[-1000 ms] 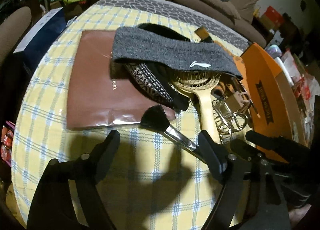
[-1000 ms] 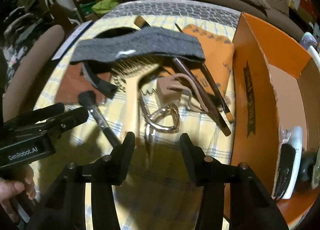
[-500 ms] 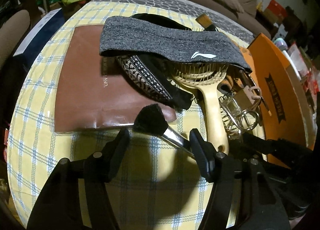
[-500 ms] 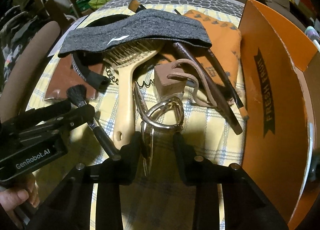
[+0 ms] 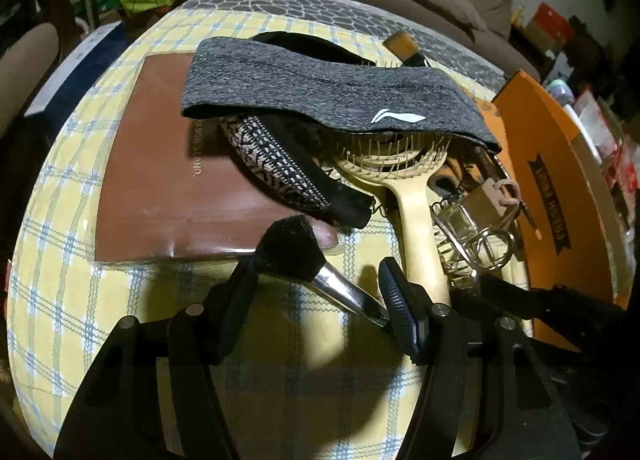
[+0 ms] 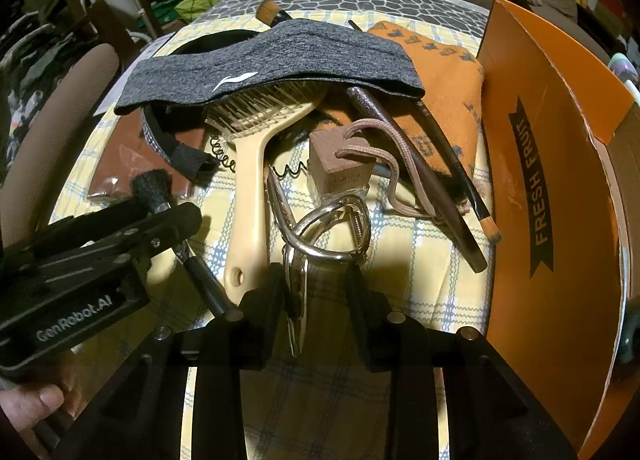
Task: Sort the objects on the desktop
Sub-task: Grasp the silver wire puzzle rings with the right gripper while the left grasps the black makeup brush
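A black makeup brush (image 5: 294,250) with a silver ferrule lies on the yellow checked tablecloth. My left gripper (image 5: 316,280) is open, its fingers either side of the brush; it also shows in the right wrist view (image 6: 160,216). A silver metal hair claw (image 6: 320,232) lies in front of a small perfume bottle with a wooden cap (image 6: 332,164). My right gripper (image 6: 314,284) is open around the claw's near end. A cream hairbrush (image 6: 256,184) lies between the two, its head under a grey headband (image 6: 272,64).
An orange "FRESH FRUIT" cardboard box (image 6: 552,188) stands at the right. A brown leather folder (image 5: 160,172), a patterned headband (image 5: 276,164), dark sticks and brushes (image 6: 424,164) and an orange cloth (image 6: 444,72) crowd the table. A sofa stands behind.
Both grippers have moved forward. The left one now straddles the makeup brush. The right one has narrowed and come around the metal hair claw.
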Tool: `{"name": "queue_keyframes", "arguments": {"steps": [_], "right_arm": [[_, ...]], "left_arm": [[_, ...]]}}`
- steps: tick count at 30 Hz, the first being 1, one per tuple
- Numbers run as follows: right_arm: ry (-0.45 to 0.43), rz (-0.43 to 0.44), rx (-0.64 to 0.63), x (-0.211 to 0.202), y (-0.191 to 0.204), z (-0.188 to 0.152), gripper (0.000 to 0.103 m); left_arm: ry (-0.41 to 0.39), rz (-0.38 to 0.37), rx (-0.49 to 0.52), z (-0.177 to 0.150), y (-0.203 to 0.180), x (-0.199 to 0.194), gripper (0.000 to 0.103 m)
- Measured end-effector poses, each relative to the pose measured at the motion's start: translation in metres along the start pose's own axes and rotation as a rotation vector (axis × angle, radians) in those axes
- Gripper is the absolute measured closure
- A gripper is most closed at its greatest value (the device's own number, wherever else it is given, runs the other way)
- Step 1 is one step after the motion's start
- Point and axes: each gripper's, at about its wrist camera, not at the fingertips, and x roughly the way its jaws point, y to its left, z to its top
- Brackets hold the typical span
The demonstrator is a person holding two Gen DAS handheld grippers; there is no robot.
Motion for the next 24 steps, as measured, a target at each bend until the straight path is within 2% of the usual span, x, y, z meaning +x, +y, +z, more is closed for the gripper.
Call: {"name": "queue_keyframes", "arguments": {"steps": [3,4,5,7,9,10,11,13,17,21,23,24], "right_arm": [[-0.003,-0.01,-0.01,0.0,0.001,-0.001,0.069],[-0.003,-0.014,-0.014,0.0,0.002,-0.001,0.069],[-0.003,-0.016,-0.015,0.0,0.002,-0.001,0.069],[-0.002,-0.014,-0.014,0.0,0.0,-0.001,0.069],[-0.002,-0.016,-0.013,0.0,-0.001,-0.002,0.073],[-0.002,-0.001,-0.009,-0.001,-0.002,-0.002,0.085],[-0.002,0.033,0.003,-0.002,-0.004,-0.001,0.091],[-0.017,0.064,0.034,-0.008,-0.008,0.0,0.095],[-0.035,0.118,0.065,-0.016,-0.015,0.002,0.096],[-0.023,0.124,0.063,-0.017,-0.015,0.002,0.097],[-0.011,0.112,0.064,-0.015,-0.015,0.0,0.092],[-0.008,0.1,0.064,-0.014,-0.016,-0.001,0.086]], "left_arm": [[-0.007,0.022,0.019,-0.002,-0.004,0.0,0.047],[-0.009,0.029,0.019,-0.002,-0.004,-0.001,0.057],[-0.012,0.031,0.016,-0.002,-0.002,-0.002,0.072],[0.001,0.006,0.003,-0.001,0.001,-0.001,0.085],[0.01,-0.01,-0.007,-0.001,0.005,-0.001,0.087],[0.016,-0.022,-0.014,-0.001,0.006,-0.002,0.09],[0.025,-0.048,-0.031,0.0,0.009,-0.003,0.093],[0.024,-0.069,-0.042,0.002,0.011,-0.007,0.095],[0.0,-0.076,-0.044,0.005,0.017,-0.018,0.096],[0.011,-0.075,-0.037,0.005,0.02,-0.02,0.096],[0.021,-0.069,-0.03,0.003,0.02,-0.017,0.096],[0.029,-0.065,-0.028,0.002,0.02,-0.015,0.096]]}}
